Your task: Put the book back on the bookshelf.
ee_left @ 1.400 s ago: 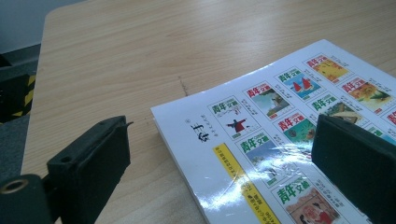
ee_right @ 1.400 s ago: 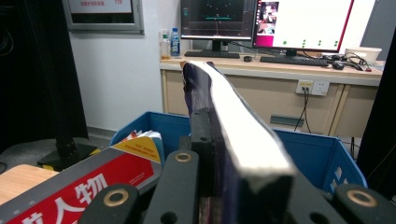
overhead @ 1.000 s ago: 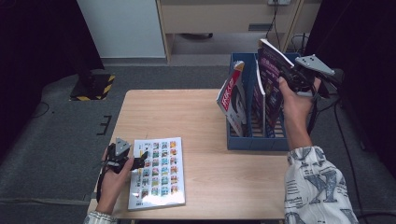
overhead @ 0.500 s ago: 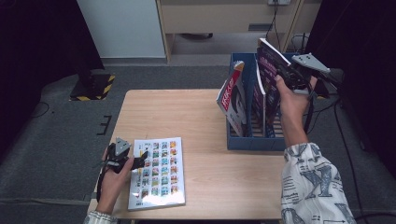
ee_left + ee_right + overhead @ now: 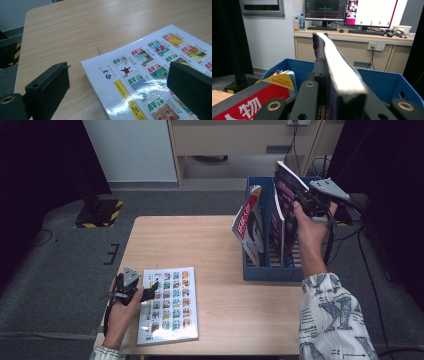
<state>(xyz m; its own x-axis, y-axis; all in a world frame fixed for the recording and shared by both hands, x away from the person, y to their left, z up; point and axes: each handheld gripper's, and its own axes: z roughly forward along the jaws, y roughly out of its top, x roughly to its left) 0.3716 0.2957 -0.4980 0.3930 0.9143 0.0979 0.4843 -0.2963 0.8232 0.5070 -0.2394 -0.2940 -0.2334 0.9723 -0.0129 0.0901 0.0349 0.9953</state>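
Observation:
A magazine with a grid of small cover pictures [image 5: 167, 305] lies flat at the table's front left. My left gripper [image 5: 150, 290] stands open at its left edge. In the left gripper view one jaw is over bare wood and the other over the magazine [image 5: 155, 75], with my left gripper [image 5: 120, 82] gripping nothing. My right gripper [image 5: 305, 200] is shut on a dark purple book [image 5: 286, 187], held tilted above the blue bin [image 5: 272, 272]. In the right gripper view the purple book [image 5: 339, 72] runs edge-on away from my right gripper [image 5: 329, 75], over the bin's far wall [image 5: 382, 80].
A red-and-white magazine [image 5: 248, 222] leans in the bin's left slot, seen also as a red cover [image 5: 249, 100]. Another book [image 5: 276, 227] stands in the middle slot. Beyond the table are a beige cabinet [image 5: 240, 140] and a desk with monitors [image 5: 352, 10].
My right hand has edged slightly left with the purple book still gripped. My left hand and the flat magazine have not moved.

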